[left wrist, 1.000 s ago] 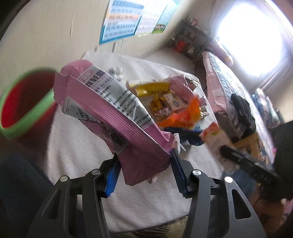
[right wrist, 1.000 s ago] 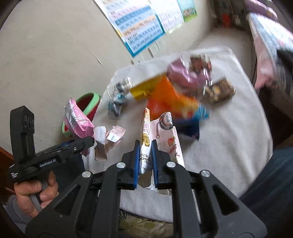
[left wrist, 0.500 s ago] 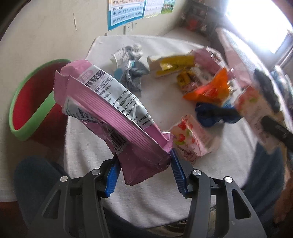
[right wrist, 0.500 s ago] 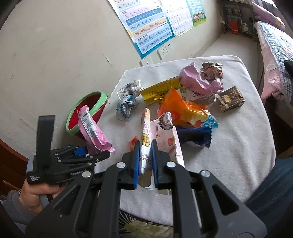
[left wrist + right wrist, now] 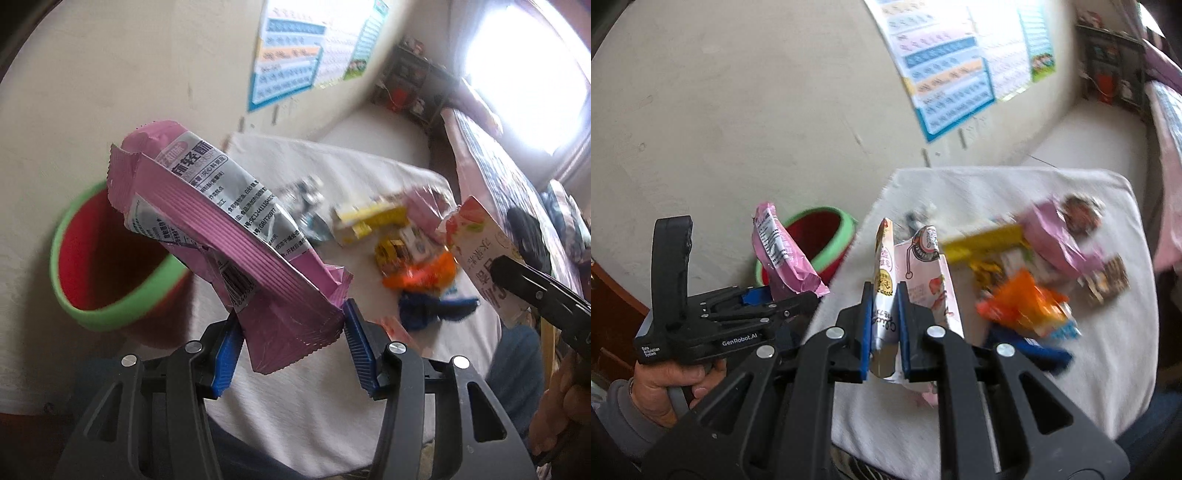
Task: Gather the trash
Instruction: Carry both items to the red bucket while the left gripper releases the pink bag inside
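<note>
Now left tongs [image 5: 291,345] grasping pink wrapper [image 5: 236,243] beside red bin [image 5: 107,258]; right tongs [image 5: 884,332] clenched on strawberry packet [image 5: 923,280] over counter [image 5: 1108,369]. Risk: release early, my wrapper misses bin.

Two grippers: left [image 5: 291,347], right [image 5: 884,332]. One pink wrapper [image 5: 229,236], one strawberry carton [image 5: 916,280], one bin [image 5: 96,266], one table [image 5: 1108,369]. Far right, several blurred wrappers; count unclear.
</note>
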The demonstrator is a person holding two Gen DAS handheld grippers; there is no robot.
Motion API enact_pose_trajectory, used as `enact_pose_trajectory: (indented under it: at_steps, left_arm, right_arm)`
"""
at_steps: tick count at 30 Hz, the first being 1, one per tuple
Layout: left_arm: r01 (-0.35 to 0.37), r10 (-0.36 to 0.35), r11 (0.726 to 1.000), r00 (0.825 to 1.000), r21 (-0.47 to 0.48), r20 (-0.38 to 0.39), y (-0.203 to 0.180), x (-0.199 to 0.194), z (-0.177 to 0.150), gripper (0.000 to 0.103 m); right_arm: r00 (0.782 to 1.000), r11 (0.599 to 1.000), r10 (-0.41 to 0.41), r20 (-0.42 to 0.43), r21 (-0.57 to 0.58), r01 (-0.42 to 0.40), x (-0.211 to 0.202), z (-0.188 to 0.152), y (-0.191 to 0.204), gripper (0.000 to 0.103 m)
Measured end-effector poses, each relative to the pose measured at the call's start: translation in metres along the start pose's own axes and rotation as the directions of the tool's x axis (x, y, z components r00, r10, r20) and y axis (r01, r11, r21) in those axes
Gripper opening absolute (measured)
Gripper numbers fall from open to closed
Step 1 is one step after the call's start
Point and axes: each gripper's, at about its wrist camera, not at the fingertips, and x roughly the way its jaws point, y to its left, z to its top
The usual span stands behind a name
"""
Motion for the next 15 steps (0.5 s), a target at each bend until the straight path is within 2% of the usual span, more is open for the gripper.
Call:
enact_pose_trajectory:
  at_steps: [8, 15]
  left_arm:
    - [-0.044, 0.05, 0.994, 0.997, -0.103, 0.053, 0.07, -0.024, 0.017, 0.05]
    - [-0.042, 0.055, 0.984, 0.996, -0.174, 0.071, 0.129, -0.038, 0.017, 0.05]
  right_arm:
    - [0.996, 0.99, 0.085, -0.023, -0.109, -0.087, 0.045, 0.041, 0.06, 0.013]
    - [0.986, 0.966, 0.143, -0.083, -0.205, -0.158, 0.091, 0.073, 0.103, 0.013]
